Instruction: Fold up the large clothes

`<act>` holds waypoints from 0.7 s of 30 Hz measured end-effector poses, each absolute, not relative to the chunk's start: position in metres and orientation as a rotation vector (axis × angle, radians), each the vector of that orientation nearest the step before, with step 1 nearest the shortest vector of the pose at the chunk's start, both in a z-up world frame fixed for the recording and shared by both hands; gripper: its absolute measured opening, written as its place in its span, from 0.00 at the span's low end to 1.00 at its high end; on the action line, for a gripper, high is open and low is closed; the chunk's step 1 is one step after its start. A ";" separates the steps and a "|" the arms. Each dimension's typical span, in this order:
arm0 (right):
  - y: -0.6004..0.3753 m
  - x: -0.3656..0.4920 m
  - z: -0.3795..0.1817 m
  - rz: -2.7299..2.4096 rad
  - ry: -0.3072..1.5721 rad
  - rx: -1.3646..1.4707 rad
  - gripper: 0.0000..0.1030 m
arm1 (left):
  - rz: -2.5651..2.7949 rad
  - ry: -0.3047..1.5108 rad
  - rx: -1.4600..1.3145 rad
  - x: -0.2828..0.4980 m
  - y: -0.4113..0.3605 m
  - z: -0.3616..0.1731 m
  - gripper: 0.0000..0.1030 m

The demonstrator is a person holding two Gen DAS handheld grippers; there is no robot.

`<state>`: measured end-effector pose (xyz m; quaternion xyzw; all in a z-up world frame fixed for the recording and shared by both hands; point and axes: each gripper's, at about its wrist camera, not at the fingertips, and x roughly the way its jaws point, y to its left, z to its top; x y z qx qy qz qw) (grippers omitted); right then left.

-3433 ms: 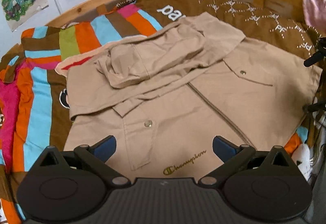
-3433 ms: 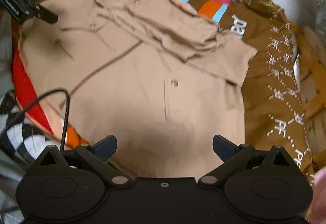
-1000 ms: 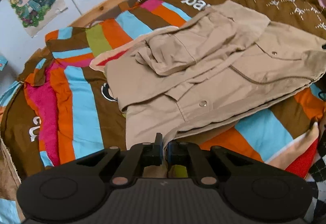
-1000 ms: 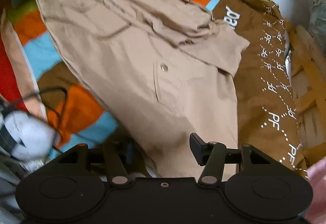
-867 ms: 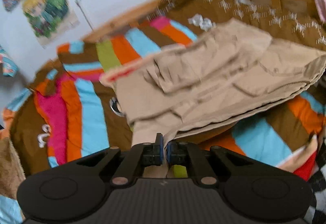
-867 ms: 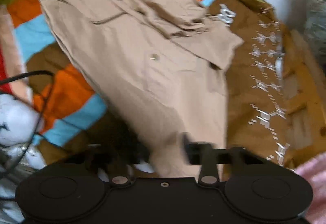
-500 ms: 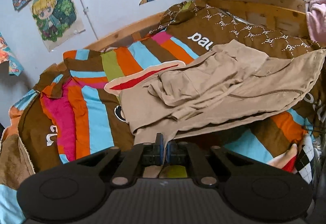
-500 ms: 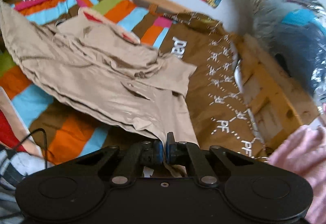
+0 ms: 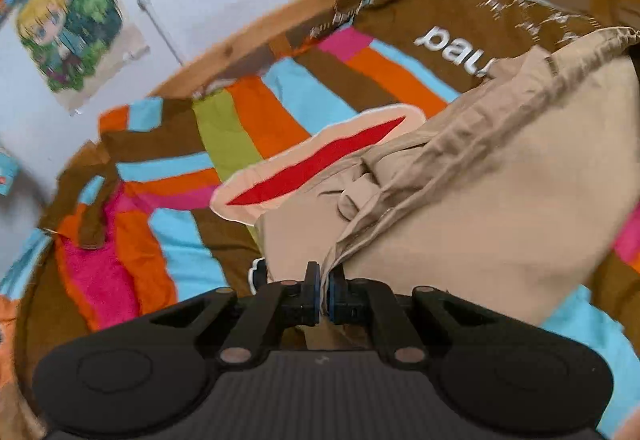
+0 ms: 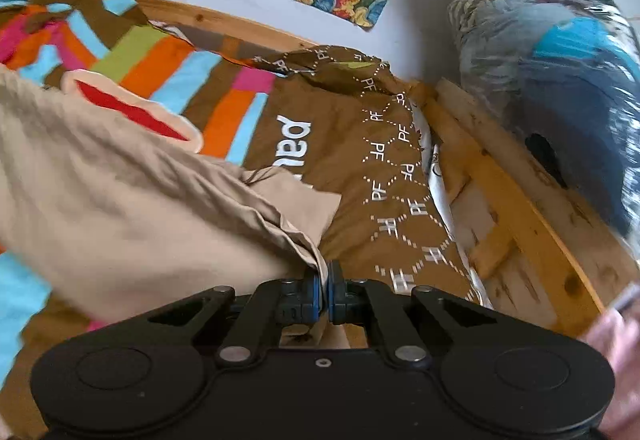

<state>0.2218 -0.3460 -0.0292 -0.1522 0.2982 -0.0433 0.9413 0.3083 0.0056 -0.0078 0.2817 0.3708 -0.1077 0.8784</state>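
A large tan jacket lies on a striped bed cover. Its lower half is lifted and turned over toward the far side, so its plain back faces me. My left gripper is shut on the jacket's hem corner, fabric bunched between the blue pads. In the right wrist view the same jacket spreads to the left, and my right gripper is shut on its other hem corner. The jacket's front, zipper and sleeves are hidden under the lifted part.
The brown and striped blanket covers the bed. A wooden bed frame runs along the far and right sides. A plastic-wrapped bundle sits at the right. Posters hang on the wall behind.
Both grippers, open over the flat jacket earlier, closed on its hem corners and carried the lower half up and forward over the upper half.
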 end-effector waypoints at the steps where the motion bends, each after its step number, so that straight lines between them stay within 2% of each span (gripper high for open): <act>1: -0.347 0.236 -0.034 -0.091 0.614 -0.304 0.03 | -0.226 0.786 0.578 0.321 0.007 -0.014 0.04; 5: -0.348 0.297 -0.060 -0.102 0.651 -0.253 0.05 | -0.266 0.825 0.498 0.361 0.020 -0.033 0.12; 6: -0.349 0.308 -0.067 -0.105 0.661 -0.236 0.05 | -0.283 0.839 0.462 0.368 0.026 -0.034 0.22; 7: -0.350 0.318 -0.074 -0.107 0.676 -0.219 0.05 | -0.294 0.845 0.429 0.373 0.033 -0.033 0.40; 8: -0.351 0.325 -0.081 -0.106 0.691 -0.200 0.05 | -0.301 0.845 0.394 0.376 0.041 -0.030 0.53; 9: -0.354 0.330 -0.088 -0.101 0.703 -0.171 0.07 | -0.309 0.836 0.355 0.376 0.050 -0.026 0.73; 10: -0.357 0.333 -0.092 -0.099 0.708 -0.140 0.09 | -0.322 0.823 0.318 0.376 0.060 -0.023 0.83; 11: -0.361 0.333 -0.094 -0.091 0.706 -0.099 0.13 | -0.338 0.809 0.278 0.373 0.071 -0.019 0.85; 13: -0.374 0.326 -0.092 -0.072 0.668 0.017 0.31 | -0.367 0.794 0.213 0.368 0.089 -0.014 0.89; 14: -0.380 0.321 -0.089 -0.065 0.646 0.072 0.35 | -0.380 0.789 0.187 0.365 0.096 -0.011 0.92; 16: -0.395 0.307 -0.083 -0.044 0.607 0.191 0.54 | -0.404 0.780 0.143 0.361 0.109 -0.011 0.97; 18: -0.408 0.291 -0.078 -0.047 0.558 0.274 0.65 | -0.418 0.804 0.094 0.361 0.116 -0.014 0.97; 21: -0.423 0.267 -0.075 -0.059 0.525 0.369 0.69 | -0.432 0.869 -0.050 0.373 0.126 -0.017 0.97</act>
